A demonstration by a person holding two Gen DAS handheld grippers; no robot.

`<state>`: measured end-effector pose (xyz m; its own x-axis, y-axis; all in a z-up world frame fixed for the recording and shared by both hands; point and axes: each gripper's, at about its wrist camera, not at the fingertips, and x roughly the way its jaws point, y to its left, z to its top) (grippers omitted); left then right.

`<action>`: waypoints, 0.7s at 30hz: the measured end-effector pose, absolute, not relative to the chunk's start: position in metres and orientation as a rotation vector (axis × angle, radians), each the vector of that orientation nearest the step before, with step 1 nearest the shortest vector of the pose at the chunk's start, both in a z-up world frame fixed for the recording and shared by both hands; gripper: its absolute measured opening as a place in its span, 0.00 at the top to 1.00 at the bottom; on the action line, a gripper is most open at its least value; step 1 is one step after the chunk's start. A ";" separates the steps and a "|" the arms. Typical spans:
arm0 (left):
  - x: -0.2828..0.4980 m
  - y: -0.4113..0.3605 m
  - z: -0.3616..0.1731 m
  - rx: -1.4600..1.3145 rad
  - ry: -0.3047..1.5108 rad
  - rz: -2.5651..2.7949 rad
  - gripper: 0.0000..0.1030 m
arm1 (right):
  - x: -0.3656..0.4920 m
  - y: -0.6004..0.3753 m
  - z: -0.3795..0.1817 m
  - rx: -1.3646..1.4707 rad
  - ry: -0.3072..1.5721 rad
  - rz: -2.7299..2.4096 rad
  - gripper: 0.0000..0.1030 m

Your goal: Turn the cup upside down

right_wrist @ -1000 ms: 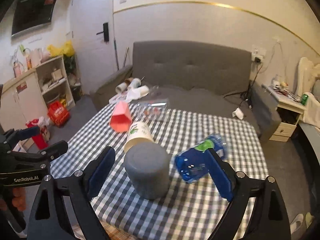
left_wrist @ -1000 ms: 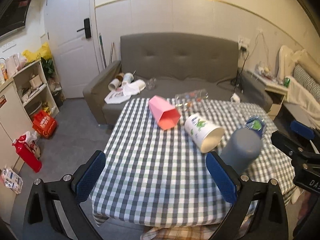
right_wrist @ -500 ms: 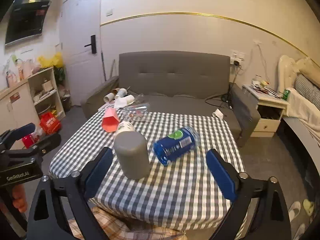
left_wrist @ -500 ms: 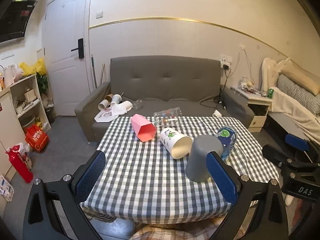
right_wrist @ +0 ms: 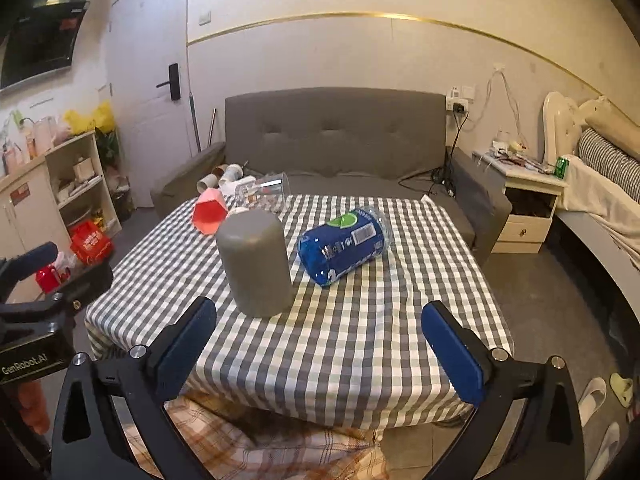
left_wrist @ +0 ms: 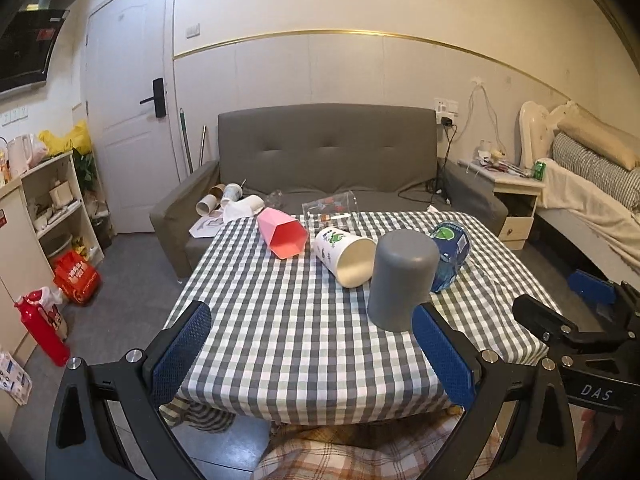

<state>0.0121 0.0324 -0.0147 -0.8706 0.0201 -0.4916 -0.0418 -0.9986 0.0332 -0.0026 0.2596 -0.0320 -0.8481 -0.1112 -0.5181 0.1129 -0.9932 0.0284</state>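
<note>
The grey cup [right_wrist: 255, 262] stands upside down on the checked table [right_wrist: 360, 332], its closed base on top and its mouth flat on the cloth. Taking that cup as the landmark: the blue bottle [right_wrist: 344, 245] lies on its side just to the right of it, near but apart in the right wrist view, with its green cap end turned toward the sofa [right_wrist: 336, 136]. Just behind the cup on the left lies the white paper cup [left_wrist: 345, 251], tipped over with its open mouth toward the camera, so close to the grey cup that the left wrist view does not show whether they touch. Farther back and left of the grey cup lies the pink cup [left_wrist: 282, 232], also on its side, and behind that a clear plastic container [left_wrist: 330, 211] rests at the table's far edge. The left gripper [left_wrist: 312, 354] hangs in front of the grey cup, at the near edge of the table, jaws spread wide and holding nothing; its right finger overlaps the cup's lower right edge in that view. The right gripper [right_wrist: 320, 346] is likewise spread wide and empty, set in front of and slightly right of the grey cup, well clear of it.
</note>
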 end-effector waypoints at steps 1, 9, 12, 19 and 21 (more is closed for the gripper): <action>0.014 0.031 -0.015 -0.786 0.050 3.007 0.00 | -0.002 0.259 -0.032 0.819 0.005 -2.911 0.00; 0.015 0.030 -0.016 -0.787 0.055 3.004 0.00 | -0.001 0.259 -0.034 0.825 0.003 -2.915 0.00; 0.016 0.030 -0.016 -0.790 0.058 3.008 0.00 | -0.002 0.260 -0.035 0.827 0.004 -2.915 0.00; 0.015 0.027 -0.016 -0.795 0.059 3.017 0.00 | -0.001 0.259 -0.033 0.825 0.011 -2.917 0.00; 0.014 0.027 -0.016 -0.799 0.064 3.016 0.00 | -0.001 0.259 -0.033 0.820 0.010 -2.918 0.00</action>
